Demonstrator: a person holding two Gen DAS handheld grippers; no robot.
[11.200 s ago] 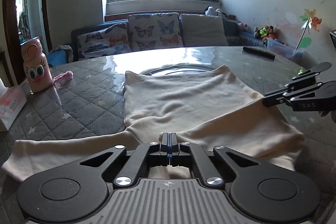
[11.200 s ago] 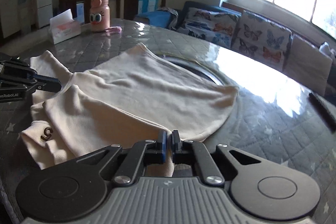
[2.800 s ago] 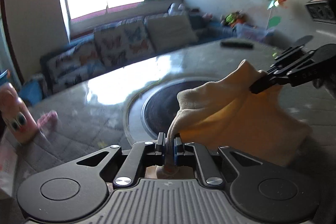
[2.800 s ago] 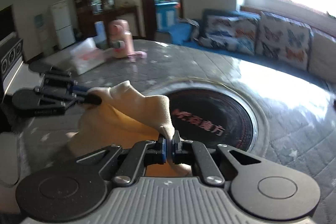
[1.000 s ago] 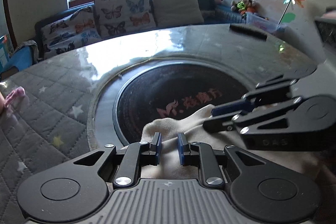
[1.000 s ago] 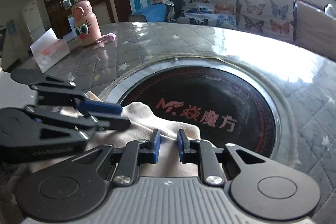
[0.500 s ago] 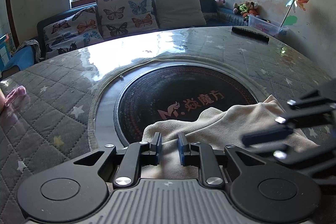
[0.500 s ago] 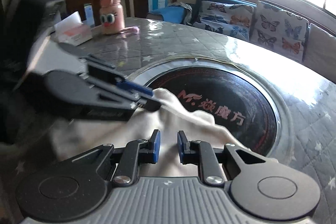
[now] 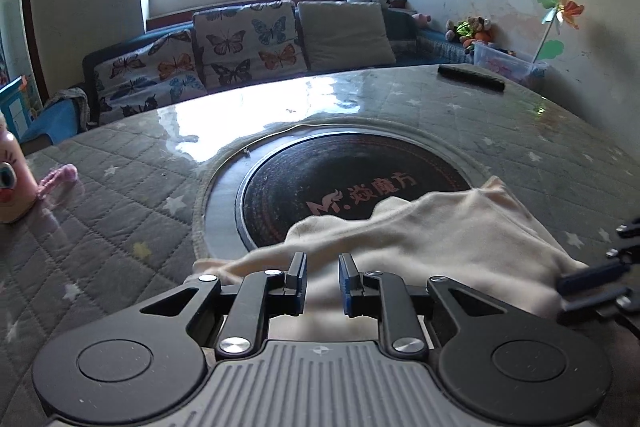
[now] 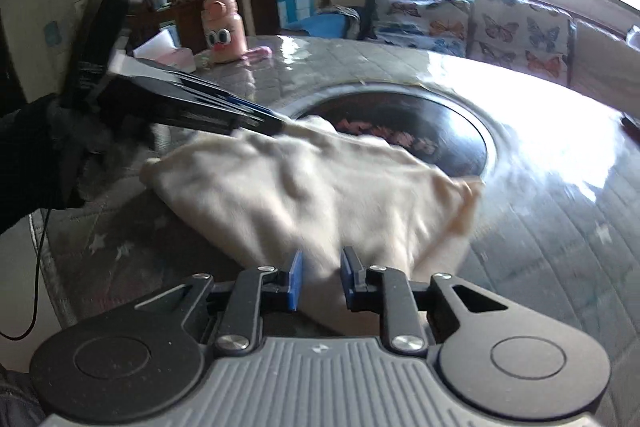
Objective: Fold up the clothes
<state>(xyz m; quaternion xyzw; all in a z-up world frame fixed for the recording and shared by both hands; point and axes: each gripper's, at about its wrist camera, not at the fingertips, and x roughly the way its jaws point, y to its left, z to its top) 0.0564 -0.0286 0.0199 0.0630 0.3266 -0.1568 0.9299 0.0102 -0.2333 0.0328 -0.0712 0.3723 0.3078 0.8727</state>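
A cream garment [image 9: 432, 231] lies folded into a compact bundle on the quilted round table, partly over the dark round hob [image 9: 352, 183]. It also shows in the right wrist view [image 10: 320, 187], blurred. My left gripper [image 9: 322, 267] is open and empty at the bundle's near edge. My right gripper [image 10: 321, 267] is open and empty over the bundle's near right edge. In the right wrist view the left gripper [image 10: 256, 115] reaches in from the left to the bundle's far corner. In the left wrist view the right gripper's fingers [image 9: 592, 273] show at the right edge.
A pink cartoon bottle [image 10: 224, 29] and a tissue box [image 10: 168, 53] stand at the table's left side. A black remote [image 9: 470, 78] lies at the far right. A sofa with butterfly cushions [image 9: 240, 47] stands behind the table. The table's edge [image 10: 52, 267] is near.
Both grippers let go of the garment about a second ago and stay open. The right gripper has drawn back and swung to the right of the bundle. The left gripper has eased back slightly.
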